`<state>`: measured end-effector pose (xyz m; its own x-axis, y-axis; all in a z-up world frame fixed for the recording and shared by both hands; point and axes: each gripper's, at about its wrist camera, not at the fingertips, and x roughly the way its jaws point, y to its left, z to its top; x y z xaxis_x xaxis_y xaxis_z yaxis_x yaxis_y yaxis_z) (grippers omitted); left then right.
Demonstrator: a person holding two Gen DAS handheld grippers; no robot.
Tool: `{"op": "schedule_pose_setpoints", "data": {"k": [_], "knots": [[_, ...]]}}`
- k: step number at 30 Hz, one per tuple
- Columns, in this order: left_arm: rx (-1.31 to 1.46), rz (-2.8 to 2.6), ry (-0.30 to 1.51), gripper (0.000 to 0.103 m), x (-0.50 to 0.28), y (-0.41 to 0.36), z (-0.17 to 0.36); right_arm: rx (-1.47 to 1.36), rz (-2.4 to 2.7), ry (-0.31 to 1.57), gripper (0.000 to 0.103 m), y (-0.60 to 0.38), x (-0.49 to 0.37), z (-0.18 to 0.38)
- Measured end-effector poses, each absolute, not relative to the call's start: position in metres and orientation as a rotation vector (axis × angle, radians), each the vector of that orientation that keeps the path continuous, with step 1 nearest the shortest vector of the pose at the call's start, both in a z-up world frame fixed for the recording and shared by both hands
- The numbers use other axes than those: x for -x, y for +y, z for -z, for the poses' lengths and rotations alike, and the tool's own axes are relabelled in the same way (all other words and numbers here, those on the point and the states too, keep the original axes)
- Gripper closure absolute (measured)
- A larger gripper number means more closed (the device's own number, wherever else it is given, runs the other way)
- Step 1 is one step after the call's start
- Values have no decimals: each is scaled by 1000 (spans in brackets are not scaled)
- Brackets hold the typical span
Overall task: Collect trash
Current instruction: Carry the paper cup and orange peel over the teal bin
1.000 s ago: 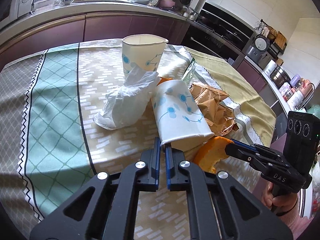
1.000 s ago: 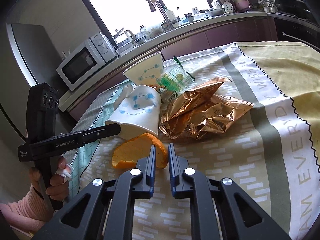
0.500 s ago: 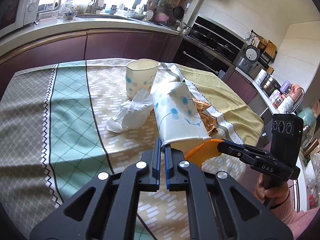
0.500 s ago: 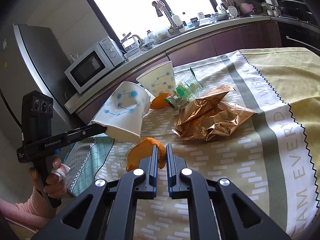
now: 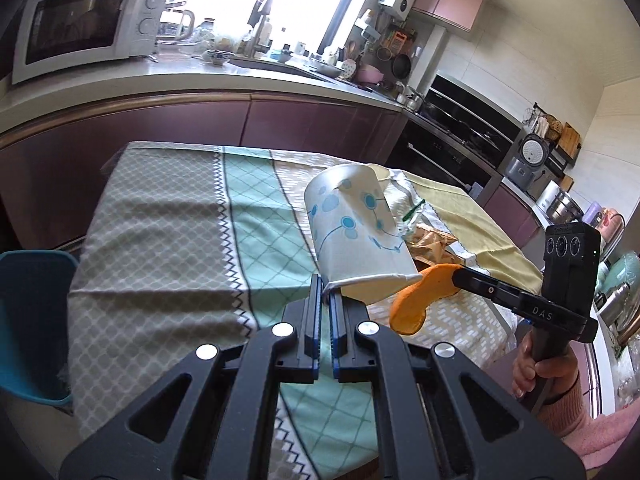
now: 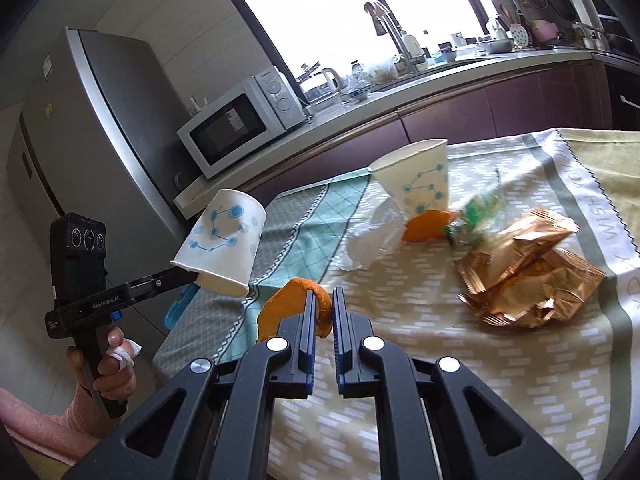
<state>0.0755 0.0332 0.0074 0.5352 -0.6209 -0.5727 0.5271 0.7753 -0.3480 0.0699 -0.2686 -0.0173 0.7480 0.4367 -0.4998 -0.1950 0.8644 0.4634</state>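
- The left gripper [image 5: 325,296] is clamped on the rim of a white paper cup with blue dot-and-line print [image 5: 354,226], which hangs in the air tipped on its side, mouth toward the camera, above the near edge of the table
- The right gripper [image 6: 322,300] is closed on a curled piece of orange peel [image 6: 286,306], pinched between its blue pads and lifted clear of the cloth
- Each gripper shows in the other's view, held on a black handle by a hand [image 6: 106,372] in a pink sleeve; one finger of that hand has a white wrap
- Below them the table is covered by a patterned cloth in grey, mint green, beige and yellow bands [image 6: 520,380]
- Farther along the cloth lies a crumpled white plastic bag [image 6: 372,242], with a second piece of orange peel [image 6: 426,226] just beside it
- A second printed paper cup [image 6: 420,184] stands behind that peel, leaning, its mouth up
- To the right are a green-and-clear wrapper [image 6: 476,216] and two crinkled copper foil snack bags [image 6: 528,268], touching one another
- A teal bin [image 5: 28,320] sits low beside the table's left edge
- Beyond, a white microwave [image 6: 244,120] on the kitchen worktop
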Motion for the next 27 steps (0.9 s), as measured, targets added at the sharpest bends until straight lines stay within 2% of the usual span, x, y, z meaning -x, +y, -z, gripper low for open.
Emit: {"op": "schedule_pose_setpoints", "data": {"k": [17,27], "knots": [[250,267,709,99,-61,230,-3,-303,-688,718,96,-111,-171,0],[290,116,758,99,-77,296,28,-254,-745,790,96,-32,-216,12]]}}
